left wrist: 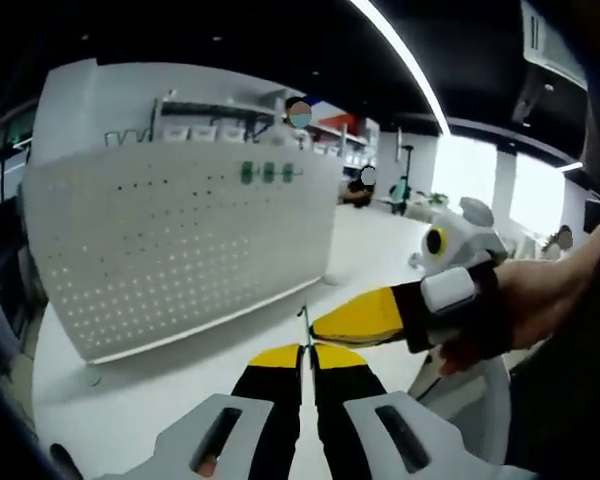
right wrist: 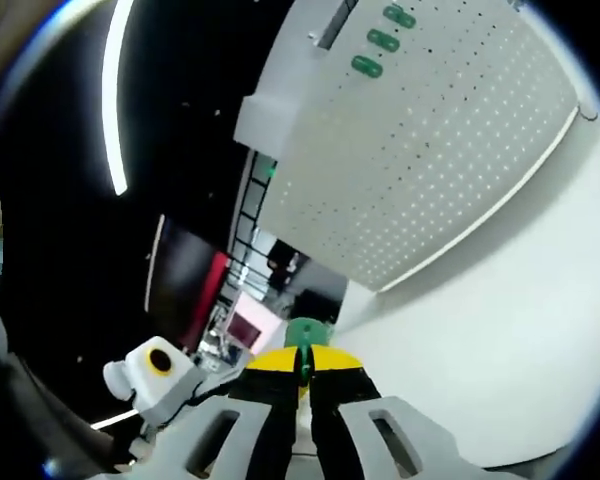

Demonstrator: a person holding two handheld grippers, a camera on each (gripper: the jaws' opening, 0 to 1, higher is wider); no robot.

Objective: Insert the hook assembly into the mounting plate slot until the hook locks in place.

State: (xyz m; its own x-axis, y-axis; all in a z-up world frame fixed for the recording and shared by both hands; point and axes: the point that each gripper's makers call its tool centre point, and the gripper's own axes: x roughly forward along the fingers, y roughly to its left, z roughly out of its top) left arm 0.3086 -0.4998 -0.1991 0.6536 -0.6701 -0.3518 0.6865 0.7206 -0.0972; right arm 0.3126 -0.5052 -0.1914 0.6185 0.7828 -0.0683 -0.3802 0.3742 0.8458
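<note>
In the left gripper view, the left tongs [left wrist: 305, 358] rise from the bottom with their yellow-tipped black jaws pressed together on a thin metal wire, the hook assembly [left wrist: 304, 325], whose slim end pokes up just above the jaw tips. The right tongs [left wrist: 325, 328] come in from the right, held by a person's hand [left wrist: 525, 300]; its yellow tip lies just beside the wire, but whether it pinches it cannot be told here. Behind them stands the mounting plate [left wrist: 180, 240], a white perforated panel upright on the white tabletop [left wrist: 130, 400], its face covered with rows of small holes and three green pieces [left wrist: 268, 172] near its top edge. The hook is well apart from the plate.

In the right gripper view, the right tongs [right wrist: 302, 368] have their yellow-tipped jaws closed, with a thin sliver of the hook assembly [right wrist: 302, 362] showing between the tips. A green round object [right wrist: 306, 332] sits just beyond the tips. The left tongs' white body [right wrist: 165, 380] shows at lower left. The mounting plate [right wrist: 430, 150] appears tilted across the upper right, white, dotted with holes, the green pieces [right wrist: 382, 40] near its top, standing on the tabletop [right wrist: 500, 340].
</note>
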